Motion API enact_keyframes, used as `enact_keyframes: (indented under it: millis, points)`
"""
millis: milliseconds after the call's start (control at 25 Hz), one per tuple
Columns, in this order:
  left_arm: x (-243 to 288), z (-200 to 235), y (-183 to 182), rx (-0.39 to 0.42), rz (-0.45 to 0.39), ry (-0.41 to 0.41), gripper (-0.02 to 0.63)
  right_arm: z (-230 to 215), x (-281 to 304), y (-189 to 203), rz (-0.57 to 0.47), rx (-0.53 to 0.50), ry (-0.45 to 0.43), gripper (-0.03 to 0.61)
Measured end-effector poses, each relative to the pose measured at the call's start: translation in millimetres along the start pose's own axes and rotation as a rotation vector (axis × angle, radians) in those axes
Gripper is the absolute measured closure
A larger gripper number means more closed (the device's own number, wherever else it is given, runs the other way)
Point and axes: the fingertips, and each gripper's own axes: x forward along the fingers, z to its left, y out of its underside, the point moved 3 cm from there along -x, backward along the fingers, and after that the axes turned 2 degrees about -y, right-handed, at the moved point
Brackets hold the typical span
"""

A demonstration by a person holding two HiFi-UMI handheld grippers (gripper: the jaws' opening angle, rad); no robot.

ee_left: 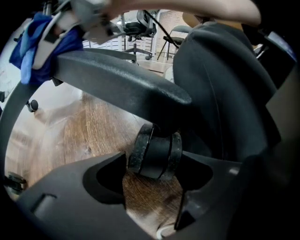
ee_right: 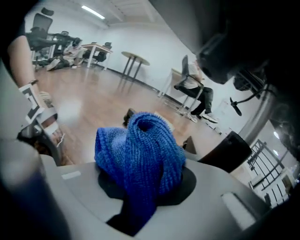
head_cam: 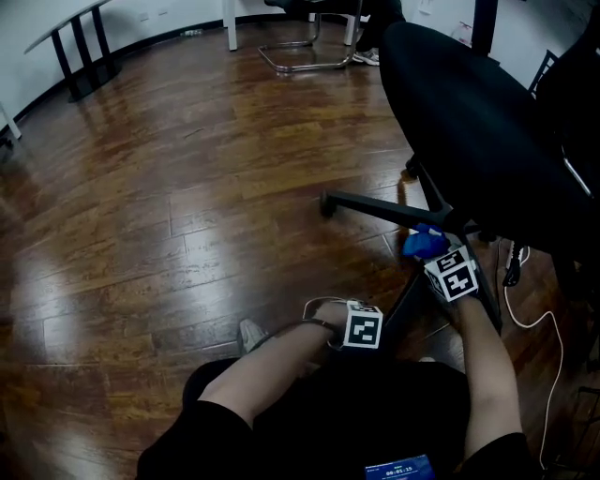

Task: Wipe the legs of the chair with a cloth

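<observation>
Cloth: blue, knitted, bunched; clenched in the right gripper, against the upper end of a black chair leg. Caster of that leg: clamped between the left gripper's jaws. Floor: wood. Screen: digits too small to read.

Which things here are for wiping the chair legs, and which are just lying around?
For the job: blue cloth, chair leg, wheel.
Just lying about: white cable, white table leg.
</observation>
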Motion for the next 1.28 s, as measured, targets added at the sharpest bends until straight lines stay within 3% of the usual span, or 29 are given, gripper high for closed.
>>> enact_keyframes:
  millis: [80,240,360,600,680,800,880,1160,1280]
  points:
    - [-0.2,1.5,-0.5,0.005,-0.007,-0.001,0.29,-10.9,5.2,-3.7,0.021,0.008,0.034,0.489]
    - [-0.7,0.5,8.4,-0.016,0.033,-0.002,0.29,10.1,-2.1,-1.3,0.013,-0.02,0.025,0.489]
    - [0.1,-1.6,7.6,-0.031,0.042,-0.004,0.29,54.3,-15.4,4.0,0.025,-0.069,-0.066,0.489]
    - [2.3,1.2,5.3,-0.027,0.037,-0.039,0.29,177.3,-55.6,12.2,0.026,-0.19,-0.33,0.488]
    - [1.6,1.1,6.4,-0.039,0.041,-0.051,0.291,198.0,-63.6,13.4,0.039,-0.241,-0.353,0.489]
    - [0.8,-0.2,6.2,-0.051,0.033,-0.042,0.294,191.7,-58.0,13.2,0.053,-0.275,-0.368,0.486]
    - [1.8,-1.4,4.3,-0.043,0.022,-0.03,0.293,165.4,-46.9,12.7,0.041,-0.264,-0.31,0.486]
    - [-0.7,-0.2,1.9,-0.021,0.002,-0.013,0.295,17.1,-2.0,0.0,0.025,-0.039,-0.002,0.487]
    - [-0.3,0.2,1.1,-0.009,0.006,-0.004,0.295,-5.4,2.7,-4.5,0.015,-0.006,0.064,0.487]
